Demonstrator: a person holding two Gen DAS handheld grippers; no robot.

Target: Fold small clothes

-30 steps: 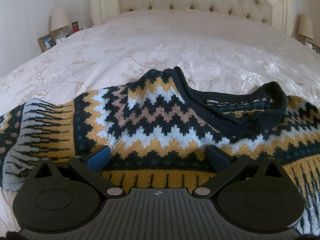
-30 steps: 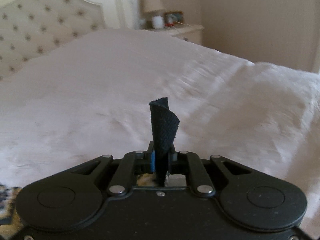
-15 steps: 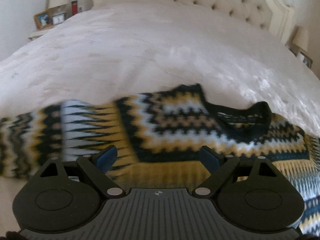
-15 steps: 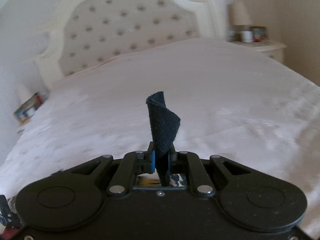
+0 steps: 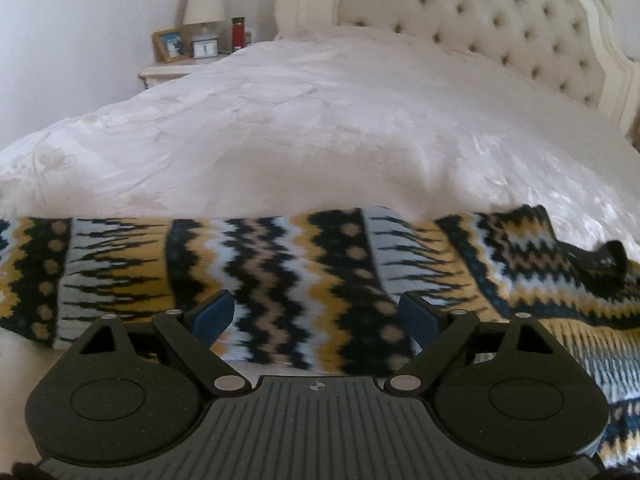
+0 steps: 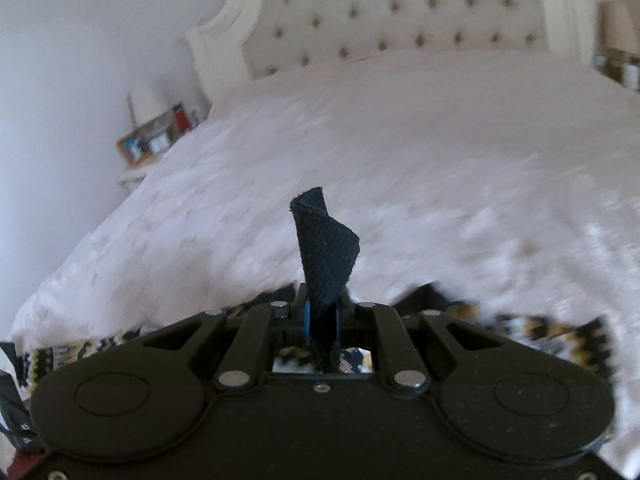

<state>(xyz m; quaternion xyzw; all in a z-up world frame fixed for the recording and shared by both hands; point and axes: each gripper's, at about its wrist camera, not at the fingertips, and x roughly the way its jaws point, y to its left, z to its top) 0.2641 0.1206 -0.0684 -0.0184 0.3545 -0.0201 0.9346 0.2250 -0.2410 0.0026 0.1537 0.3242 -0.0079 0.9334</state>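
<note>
A small knitted sweater (image 5: 304, 276) with black, mustard, pale blue and tan zigzag bands lies across the white bed. In the left wrist view its sleeve runs left and its dark collar (image 5: 600, 260) is at the right. My left gripper (image 5: 316, 316) is open and hovers low over the sleeve, holding nothing. My right gripper (image 6: 322, 316) is shut on a dark navy ribbed edge of the sweater (image 6: 324, 256), which sticks up between the fingers. Blurred parts of the sweater (image 6: 520, 328) show below that gripper.
The white bedspread (image 5: 320, 128) stretches back to a tufted cream headboard (image 5: 500, 12). A bedside table (image 5: 176, 72) at the far left holds a lamp, a photo frame, a clock and a red bottle. A second lamp (image 6: 618, 32) stands at the far right.
My left gripper has moved left along the sweater, from the chest near the collar to the sleeve. My right gripper has swung left with the navy edge held; the view shows the headboard.
</note>
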